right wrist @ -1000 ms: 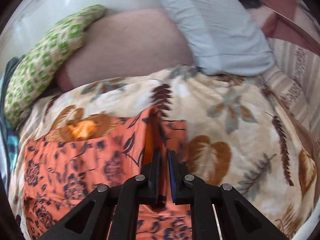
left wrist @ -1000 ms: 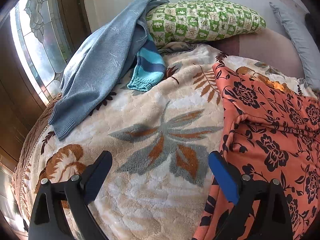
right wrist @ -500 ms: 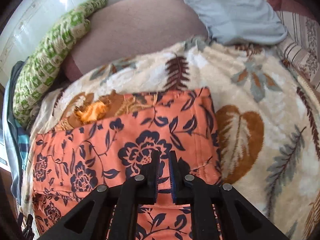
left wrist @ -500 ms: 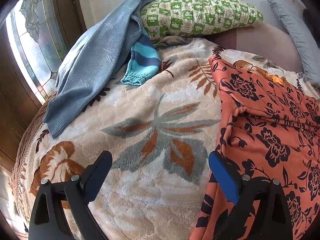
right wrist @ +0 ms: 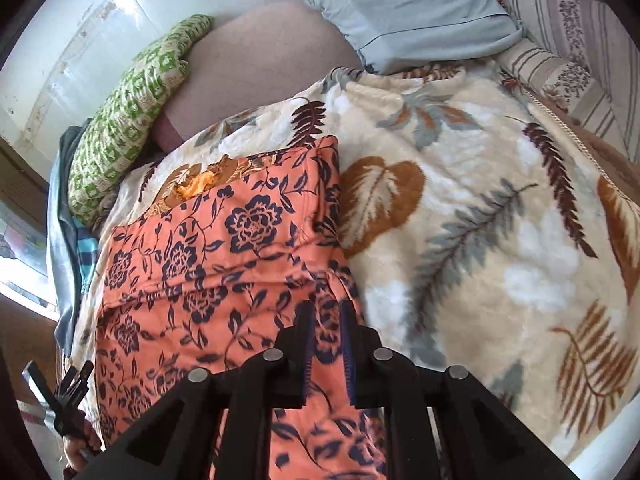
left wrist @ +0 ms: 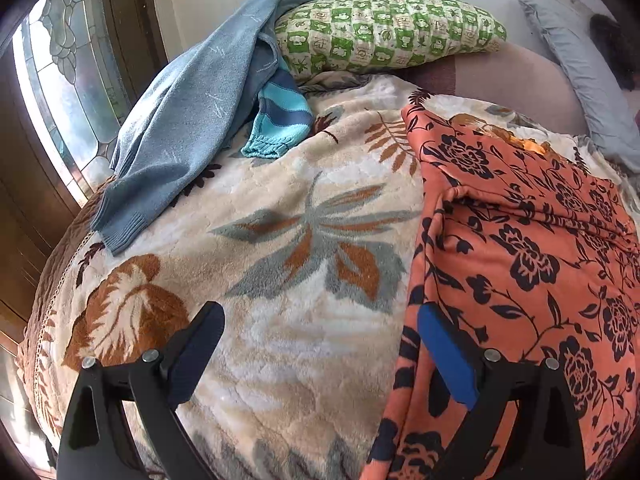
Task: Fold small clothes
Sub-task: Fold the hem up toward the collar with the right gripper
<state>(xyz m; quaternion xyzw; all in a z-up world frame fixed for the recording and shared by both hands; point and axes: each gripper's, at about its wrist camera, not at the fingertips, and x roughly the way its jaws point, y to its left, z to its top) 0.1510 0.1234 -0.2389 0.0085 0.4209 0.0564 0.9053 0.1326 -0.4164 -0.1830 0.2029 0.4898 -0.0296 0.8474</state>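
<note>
The orange cloth (left wrist: 520,264) runs out of the left wrist view at the right and bottom edges, so its full shape is not visible. In the right wrist view its near part is blurred and passes under the right gripper (right wrist: 326,344), whose jaws are opening; whether the pads touch the cloth cannot be told. A yellow-orange thing (right wrist: 200,182) lies partly under the far edge of the cloth; what it is cannot be told. The blue sweater (left wrist: 180,120) covers one end of the green pillow (left wrist: 392,30). The left gripper (right wrist: 66,396) shows only as a small dark shape at the left edge of the right wrist view.
</note>
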